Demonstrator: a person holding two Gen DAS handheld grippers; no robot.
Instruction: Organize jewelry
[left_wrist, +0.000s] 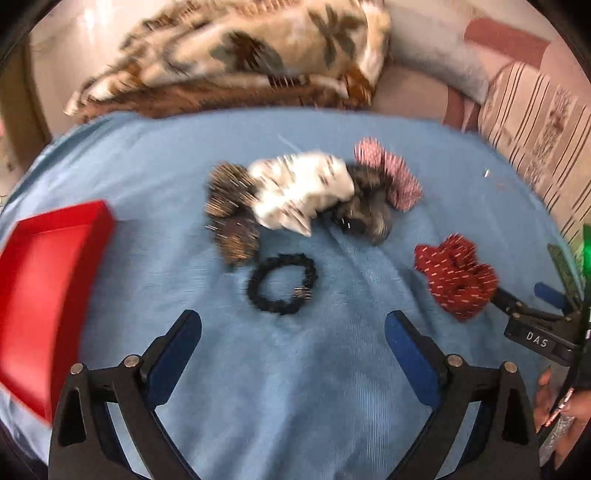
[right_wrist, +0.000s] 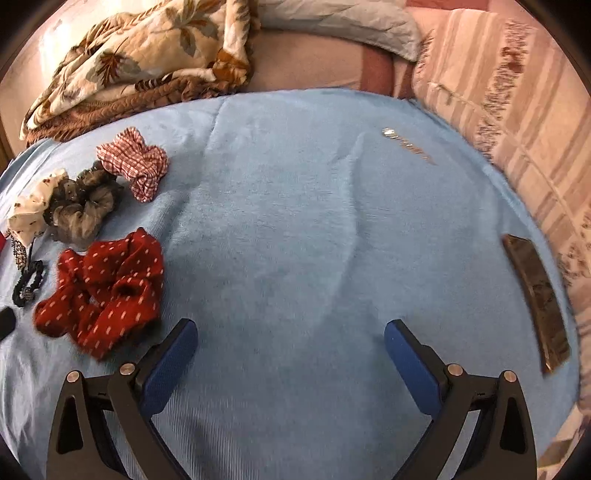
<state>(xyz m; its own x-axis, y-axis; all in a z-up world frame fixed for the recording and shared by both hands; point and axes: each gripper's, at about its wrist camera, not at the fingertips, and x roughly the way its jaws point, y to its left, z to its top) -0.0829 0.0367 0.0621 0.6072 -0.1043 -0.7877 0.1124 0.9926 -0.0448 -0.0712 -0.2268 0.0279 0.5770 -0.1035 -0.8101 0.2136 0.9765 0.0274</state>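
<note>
On the blue cloth (left_wrist: 295, 369) we have both grippers empty. Left gripper (left_wrist: 293, 325) is spread wide, hovering just short of the black beaded band (left_wrist: 282, 283); right gripper (right_wrist: 290, 334) is also spread, with the red dotted scrunchie (right_wrist: 107, 291) just beside its left finger.

Red tray (left_wrist: 48, 280) sits at far left, looks like the drop target. We judge the step is a pick of the black band: straddle one side of the ring, close on the beads, not the cloth, lift clear, swing left to the tray.

Pile behind the band: white scrunchie (left_wrist: 301, 188) over brown sparkly pieces (left_wrist: 232, 214), grey scrunchie (left_wrist: 369, 206), pink checked scrunchie (right_wrist: 135, 162). All touching, so we expect snagging if we overshoot.

Small stuff: dark flat case (right_wrist: 535, 302) at right edge, thin metallic clip (right_wrist: 406, 142) well apart from the rest. Left view is blurred; fine detail unclear.
</note>
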